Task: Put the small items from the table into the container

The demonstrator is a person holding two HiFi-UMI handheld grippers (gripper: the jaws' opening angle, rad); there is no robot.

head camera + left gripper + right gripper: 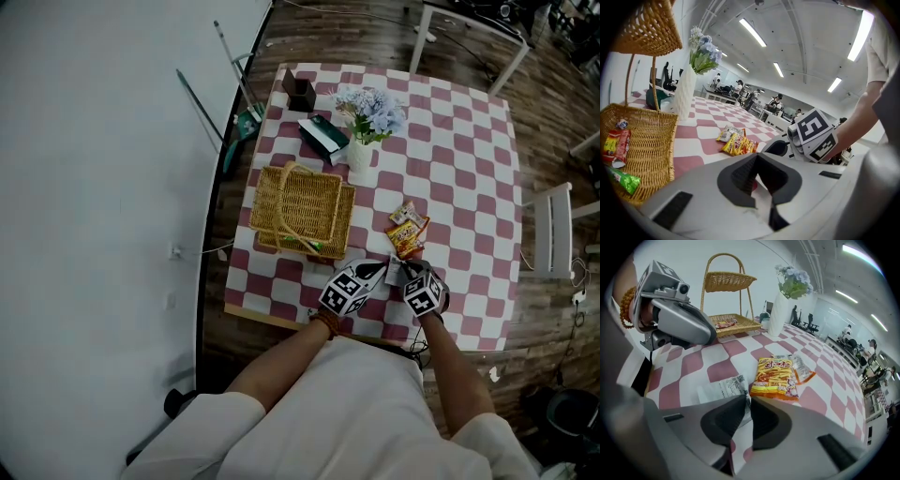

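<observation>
Item held: white packet (723, 389), flat on the checked desk (459, 169) at its near edge. Your right gripper (746, 399) points steeply down at it, jaws drawn almost together, with the packet's right edge pinched between them. Just beyond, toward the far side: one yellow snack packet (776, 377), lying partly over a clear, orange-edged packet (802, 369); both are loose on the desk, and the yellow one is just beside the white packet's far corner. Your left gripper (757, 157) is just left of the right one; its jaws meet at the tips and carry nothing. It sits between the right gripper and the container. Container: a wicker basket (272, 202) with a hoop handle, on the left part of the desk, already holding a red packet (614, 146) and a green packet (622, 180) near its near wall. Other stock: a white vase (360, 155) of pale blue flowers just beyond the basket's far right corner, a green box (323, 136) left of the vase, and a dark box (300, 92) at the far left corner.
</observation>
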